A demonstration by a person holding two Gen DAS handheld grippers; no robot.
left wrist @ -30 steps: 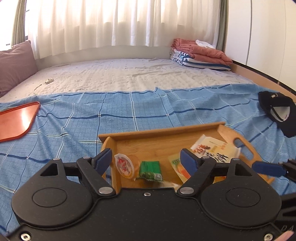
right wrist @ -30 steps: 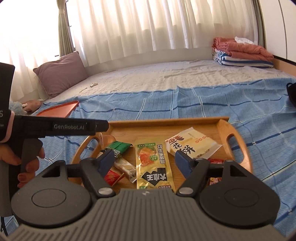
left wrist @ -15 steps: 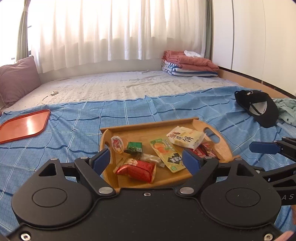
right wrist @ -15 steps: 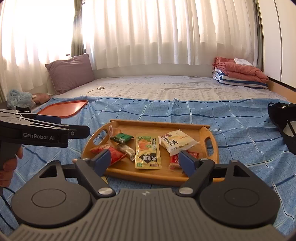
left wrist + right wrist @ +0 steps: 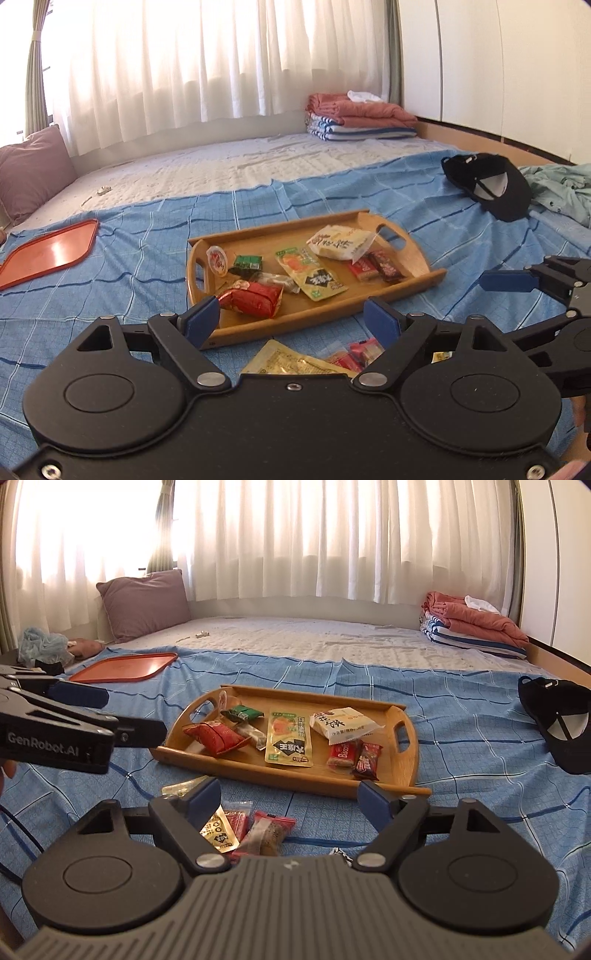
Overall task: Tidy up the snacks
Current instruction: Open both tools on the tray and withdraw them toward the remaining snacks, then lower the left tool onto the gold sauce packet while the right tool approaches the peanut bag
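Wooden tray (image 5: 406, 760) w/ snacks: on blue bedspread (image 5: 110, 295), just beyond both my grippers. In tray, left to right: red bag (image 5: 214, 736), green-yellow pouch (image 5: 288, 738), white cracker pack (image 5: 345, 723). Loose packets (image 5: 255, 830): near side of tray, on spread, close under my right gripper (image 5: 290, 803). Right gripper: wide apart, holds nothing. Left gripper (image 5: 291, 321): same, wide apart, touching nothing.

Both wrist views look low across the bed toward the wooden tray (image 5: 413, 245) (image 5: 404, 716). The left views it from its left end, the right from its near side; both share it.
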